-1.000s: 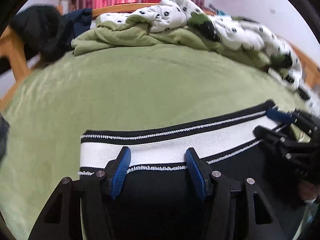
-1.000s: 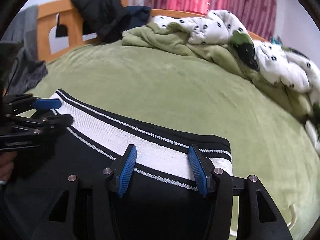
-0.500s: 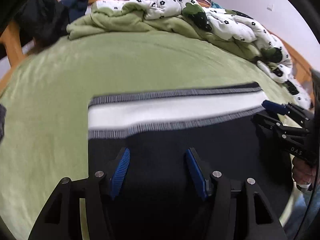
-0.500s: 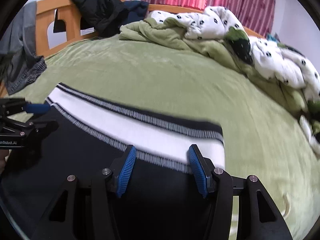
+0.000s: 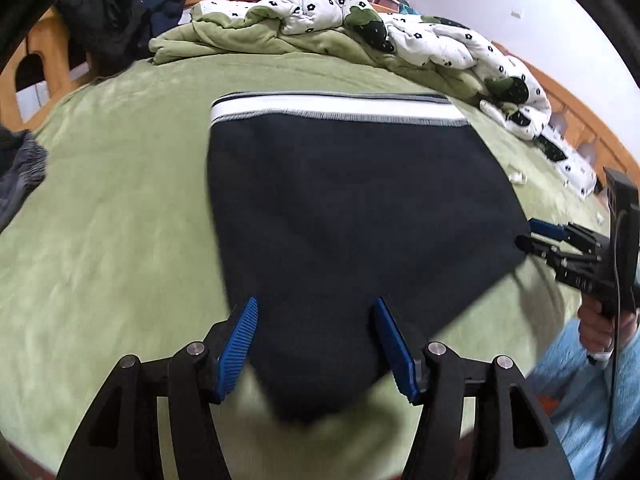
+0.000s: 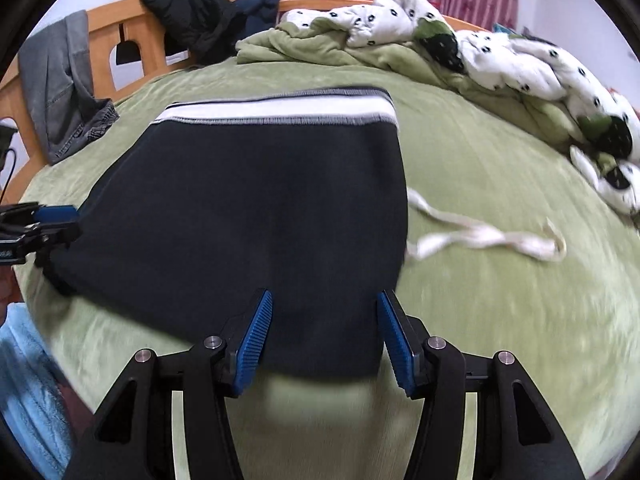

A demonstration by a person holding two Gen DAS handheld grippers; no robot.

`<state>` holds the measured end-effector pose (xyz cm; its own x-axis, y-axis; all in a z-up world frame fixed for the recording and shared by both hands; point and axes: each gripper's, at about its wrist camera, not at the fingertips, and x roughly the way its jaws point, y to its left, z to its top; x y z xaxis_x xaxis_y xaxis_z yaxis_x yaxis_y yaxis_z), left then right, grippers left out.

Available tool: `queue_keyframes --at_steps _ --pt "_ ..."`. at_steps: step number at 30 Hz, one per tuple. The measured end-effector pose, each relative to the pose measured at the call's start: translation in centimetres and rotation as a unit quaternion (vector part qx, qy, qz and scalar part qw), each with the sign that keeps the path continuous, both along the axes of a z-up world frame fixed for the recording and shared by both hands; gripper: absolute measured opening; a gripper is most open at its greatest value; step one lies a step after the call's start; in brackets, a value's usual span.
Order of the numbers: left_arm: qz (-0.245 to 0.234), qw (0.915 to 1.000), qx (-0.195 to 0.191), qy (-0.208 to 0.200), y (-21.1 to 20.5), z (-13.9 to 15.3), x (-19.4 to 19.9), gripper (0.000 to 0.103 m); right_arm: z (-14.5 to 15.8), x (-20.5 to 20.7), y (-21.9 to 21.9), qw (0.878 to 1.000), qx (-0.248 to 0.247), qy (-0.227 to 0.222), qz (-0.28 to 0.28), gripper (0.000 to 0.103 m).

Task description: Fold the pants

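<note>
left gripper fingers apart, nothing clamped, dark cloth showing between them. right gripper fingers apart too, same. pants lie flat on green bed, white-striped waistband at far end, long axis running away from the fingers.

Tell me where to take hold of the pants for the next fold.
Probably the white-striped waistband: take its two far corners, one per tongs, coming from above. The pants lie flat on the green bedspread, and that band is their one firm, straight edge.
</note>
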<state>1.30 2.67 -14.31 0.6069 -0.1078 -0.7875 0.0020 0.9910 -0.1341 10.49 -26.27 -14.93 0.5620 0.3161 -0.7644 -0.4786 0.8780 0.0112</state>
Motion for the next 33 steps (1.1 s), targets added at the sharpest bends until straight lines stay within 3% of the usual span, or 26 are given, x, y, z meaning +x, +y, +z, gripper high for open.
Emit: queue_keyframes --at_steps 4,9,15,21,26,28,30,33 --pt "-0.002 0.9995 0.026 0.021 -0.3 -0.6 -2.9 0.059 0.0 -1.4 -0.9 1.000 0.008 -0.001 -0.012 0.054" --pt "-0.010 0.9906 0.130 0.041 -1.7 -1.9 -4.8 0.059 0.8 -2.1 -1.0 1.000 0.008 -0.018 -0.013 0.054" --pt "-0.015 0.9878 0.153 0.023 -2.5 -1.4 -4.4 0.059 0.6 -2.0 -0.7 1.000 0.009 -0.015 -0.014 0.054" --pt "-0.017 0.9890 0.146 0.015 -3.1 -2.0 -3.4 0.054 -0.1 -1.8 -0.4 1.000 0.003 -0.007 -0.014 0.054" --pt "0.007 0.9947 0.102 -0.013 -2.5 -1.7 -3.7 0.018 -0.4 -1.7 -0.2 1.000 -0.001 -0.005 -0.016 0.054" --pt "0.024 0.9961 0.079 -0.032 -1.7 -1.3 -4.1 0.016 -0.5 -1.8 -0.2 1.000 -0.002 -0.004 -0.016 0.054" --pt "0.044 0.9978 0.044 -0.021 -0.6 -2.0 -4.2 0.016 -0.6 -1.7 -0.3 1.000 0.000 -0.002 -0.015 0.054" --pt "0.054 0.9979 0.035 -0.009 -0.3 -3.1 -4.0 0.018 -0.8 -1.5 -0.2 1.000 -0.002 0.001 -0.015 0.054"
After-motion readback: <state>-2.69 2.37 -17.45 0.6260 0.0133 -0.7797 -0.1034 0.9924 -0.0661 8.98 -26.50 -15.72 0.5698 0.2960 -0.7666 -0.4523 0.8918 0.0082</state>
